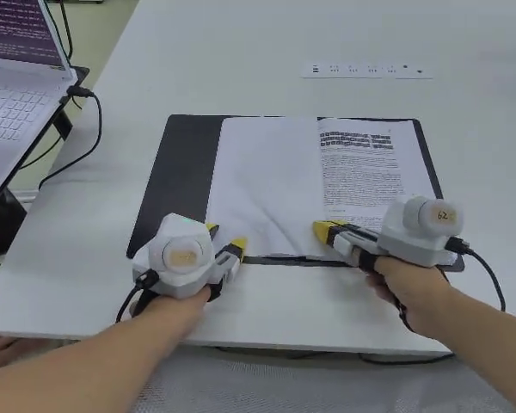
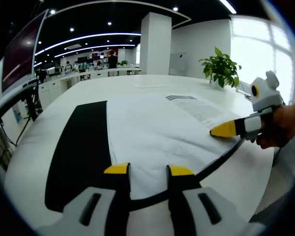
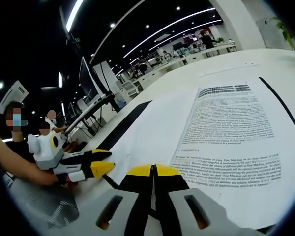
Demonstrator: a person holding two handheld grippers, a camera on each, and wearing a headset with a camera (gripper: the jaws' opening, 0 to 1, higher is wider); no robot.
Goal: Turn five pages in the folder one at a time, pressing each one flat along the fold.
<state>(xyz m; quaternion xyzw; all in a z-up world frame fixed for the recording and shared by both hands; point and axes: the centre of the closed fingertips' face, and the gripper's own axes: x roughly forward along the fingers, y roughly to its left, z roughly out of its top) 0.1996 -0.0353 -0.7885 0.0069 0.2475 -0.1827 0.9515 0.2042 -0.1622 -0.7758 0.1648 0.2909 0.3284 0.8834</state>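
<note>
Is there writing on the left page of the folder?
No, the left page is blank white; the right page is the printed one.

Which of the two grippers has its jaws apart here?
The left gripper: a clear gap shows between its yellow tips, at the near edge of the blank page. The right gripper has its tips pressed together, by the printed page.

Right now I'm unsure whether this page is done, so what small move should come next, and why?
Probably slide the right hand-held gripper up along the fold. Its jaws are shut and sit at the fold's near end, and the blank page looks rippled there. The left hand-held gripper, open at the page's near edge, can wait.
</note>
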